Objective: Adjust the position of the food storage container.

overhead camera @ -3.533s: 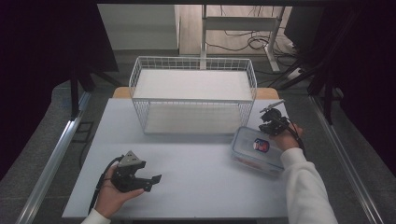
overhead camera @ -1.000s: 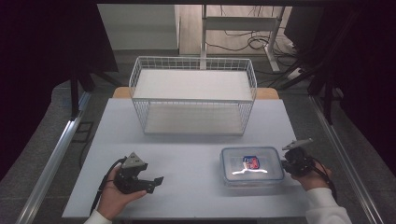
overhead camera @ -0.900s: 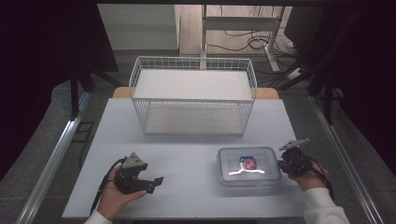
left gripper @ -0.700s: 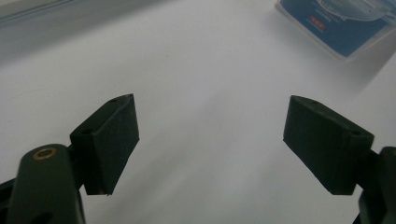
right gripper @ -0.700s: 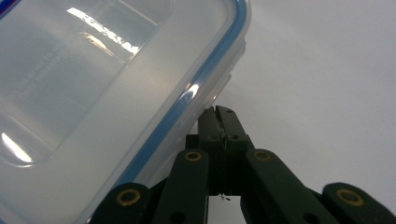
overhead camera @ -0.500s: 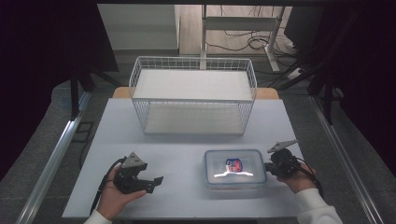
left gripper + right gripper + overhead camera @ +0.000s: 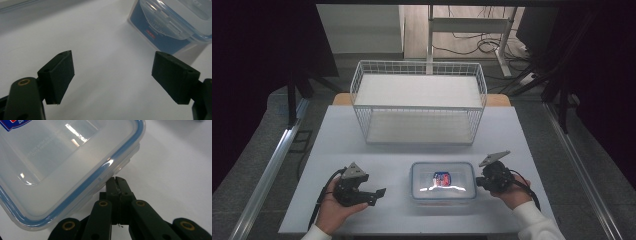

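A clear plastic container (image 7: 443,181) with a blue-rimmed lid and a red-and-blue label lies flat at the table's front centre. My right gripper (image 7: 478,181) sits at its right side, jaws shut, with the tips against the container's edge (image 7: 62,157) in the right gripper view (image 7: 116,181); nothing shows between them. At the front left my left gripper (image 7: 377,196) rests in the hand, jaws open and pointing right toward the container. The left gripper view (image 7: 125,75) has bare table between the jaws and the container (image 7: 175,22) farther off at the upper right.
A white wire basket (image 7: 419,107) stands at the back centre of the white table (image 7: 342,130). Bare tabletop lies between the left gripper and the container. Dark floor, a metal rail and desk legs with cables surround the table.
The right gripper has moved left along the table's front, and the container has slid left with it. The left gripper has stayed where it was.
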`<state>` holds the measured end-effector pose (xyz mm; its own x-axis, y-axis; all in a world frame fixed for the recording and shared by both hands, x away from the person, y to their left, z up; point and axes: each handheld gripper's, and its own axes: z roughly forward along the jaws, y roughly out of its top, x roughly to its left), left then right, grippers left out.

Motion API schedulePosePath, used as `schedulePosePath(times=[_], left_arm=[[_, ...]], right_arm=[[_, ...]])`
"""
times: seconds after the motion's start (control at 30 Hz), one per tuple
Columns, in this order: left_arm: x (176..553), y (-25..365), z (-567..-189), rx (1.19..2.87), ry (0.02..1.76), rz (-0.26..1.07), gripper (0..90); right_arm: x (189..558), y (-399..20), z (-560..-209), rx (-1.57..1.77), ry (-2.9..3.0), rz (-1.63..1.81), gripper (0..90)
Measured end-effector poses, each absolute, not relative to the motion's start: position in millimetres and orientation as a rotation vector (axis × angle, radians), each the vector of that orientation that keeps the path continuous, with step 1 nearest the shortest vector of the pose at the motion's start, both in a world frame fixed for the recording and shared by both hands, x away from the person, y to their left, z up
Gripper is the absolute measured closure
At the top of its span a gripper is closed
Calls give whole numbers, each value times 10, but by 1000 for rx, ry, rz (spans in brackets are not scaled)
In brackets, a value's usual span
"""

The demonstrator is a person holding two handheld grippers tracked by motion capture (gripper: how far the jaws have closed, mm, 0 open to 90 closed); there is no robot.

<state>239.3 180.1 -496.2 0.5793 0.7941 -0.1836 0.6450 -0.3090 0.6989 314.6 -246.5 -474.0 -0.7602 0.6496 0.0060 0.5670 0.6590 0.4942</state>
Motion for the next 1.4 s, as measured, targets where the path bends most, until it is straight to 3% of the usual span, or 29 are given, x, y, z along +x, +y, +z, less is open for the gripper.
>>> schedulePosePath(times=[0.7, 1.4], left_arm=[[2403, 1825, -4971, 2039, 1155, 267, 179], [2397, 1854, -4958, 2012, 1163, 278, 177]], right_arm=[[3110, -2050, -4799, 889, 2703, 781, 889], [3075, -2122, -4765, 859, 2676, 836, 887]])
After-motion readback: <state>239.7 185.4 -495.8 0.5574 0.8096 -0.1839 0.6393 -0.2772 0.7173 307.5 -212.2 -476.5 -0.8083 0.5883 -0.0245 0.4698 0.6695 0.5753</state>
